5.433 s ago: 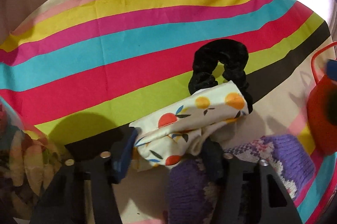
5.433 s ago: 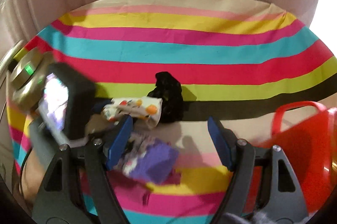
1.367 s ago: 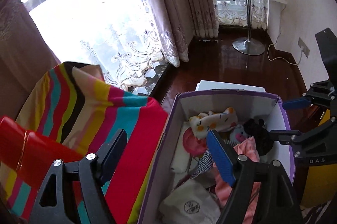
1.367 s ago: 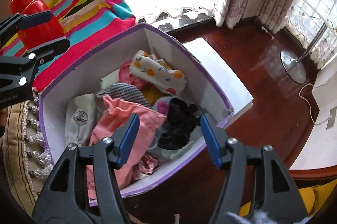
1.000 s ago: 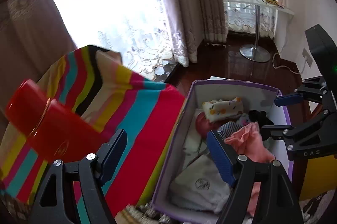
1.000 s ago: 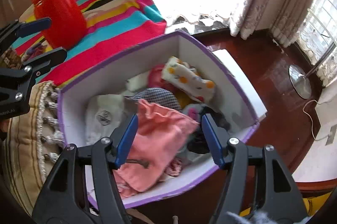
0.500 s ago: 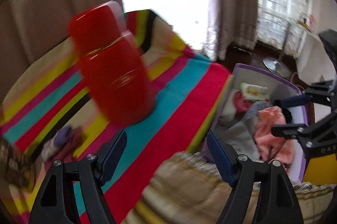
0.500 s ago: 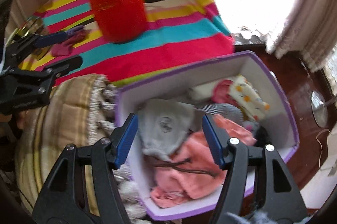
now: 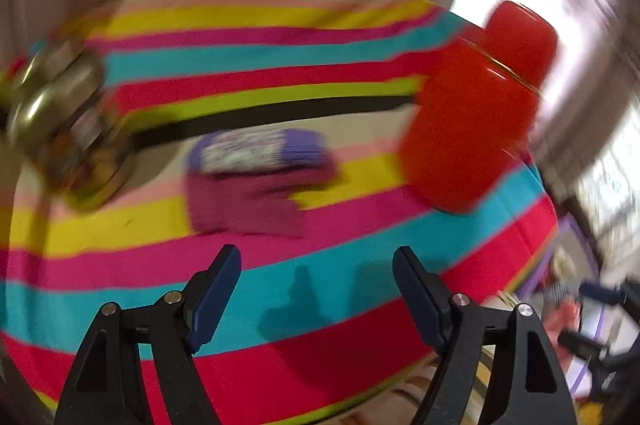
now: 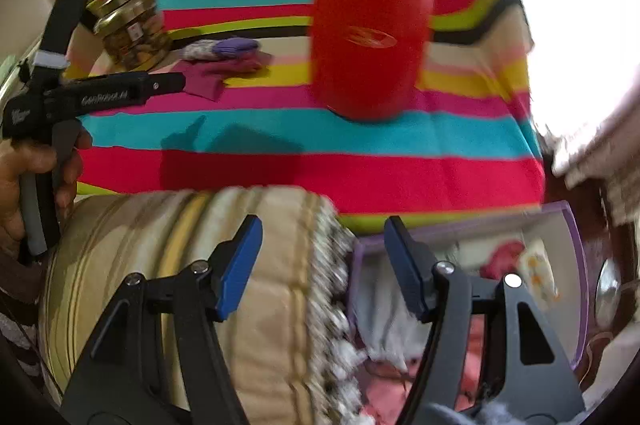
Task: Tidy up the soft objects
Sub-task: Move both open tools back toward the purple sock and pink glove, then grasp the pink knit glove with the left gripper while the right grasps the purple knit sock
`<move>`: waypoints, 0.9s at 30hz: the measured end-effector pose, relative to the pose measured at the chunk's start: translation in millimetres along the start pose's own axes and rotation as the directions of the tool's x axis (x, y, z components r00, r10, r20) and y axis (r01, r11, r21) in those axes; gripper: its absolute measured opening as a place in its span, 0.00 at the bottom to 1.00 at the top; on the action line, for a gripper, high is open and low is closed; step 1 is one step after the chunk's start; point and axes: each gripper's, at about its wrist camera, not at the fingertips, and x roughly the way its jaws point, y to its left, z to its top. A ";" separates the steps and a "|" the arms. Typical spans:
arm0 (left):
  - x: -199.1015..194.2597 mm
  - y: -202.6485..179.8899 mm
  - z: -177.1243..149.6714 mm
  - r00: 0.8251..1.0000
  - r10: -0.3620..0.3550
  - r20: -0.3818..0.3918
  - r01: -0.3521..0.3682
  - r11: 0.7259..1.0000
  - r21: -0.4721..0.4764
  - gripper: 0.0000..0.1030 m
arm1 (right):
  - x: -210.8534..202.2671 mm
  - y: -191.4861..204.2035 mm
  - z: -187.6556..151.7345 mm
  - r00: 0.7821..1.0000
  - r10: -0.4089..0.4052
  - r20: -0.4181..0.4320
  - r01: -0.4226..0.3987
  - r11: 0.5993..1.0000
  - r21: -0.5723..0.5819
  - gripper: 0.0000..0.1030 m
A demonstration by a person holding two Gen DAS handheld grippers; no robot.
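**Both grippers empty, knitted pieces left beside the red canister**

The left gripper (image 9: 316, 289) hangs with jaws wide and nothing between them, aimed down at the striped cloth (image 9: 280, 285) just short of the purple knitted item (image 9: 260, 149) and the magenta piece (image 9: 244, 201) touching it, likely the next pickup. Both lie between the red canister (image 10: 370, 37) and the gold-lidded glass jar (image 10: 130, 25). The right gripper (image 10: 322, 265) is also wide and empty, below the canister over a fringed cushion (image 10: 240, 305) and the purple-rimmed box (image 10: 576, 265), which holds sorted soft things. The canister's emblem and the jar's label are unreadable.
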 end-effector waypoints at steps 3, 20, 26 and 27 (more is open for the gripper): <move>6.0 35.5 -0.6 1.000 0.006 -0.008 -0.007 0.992 -0.128 0.77 | 11.7 19.7 17.6 1.000 0.014 0.008 -0.013 0.998 -0.054 0.65; 56.9 106.7 -14.8 0.989 -0.140 -0.039 0.108 0.892 -0.439 0.61 | 87.6 87.7 111.5 0.994 0.032 0.102 -0.010 0.977 -0.215 0.65; 66.6 111.2 -6.5 0.988 -0.153 -0.016 0.129 0.882 -0.454 0.59 | 113.7 106.0 144.8 0.990 0.038 0.136 0.000 0.964 -0.268 0.65; 67.4 112.2 -5.1 0.988 -0.154 -0.010 0.133 0.880 -0.457 0.59 | 120.2 112.2 149.9 0.990 0.034 0.140 0.009 0.956 -0.294 0.65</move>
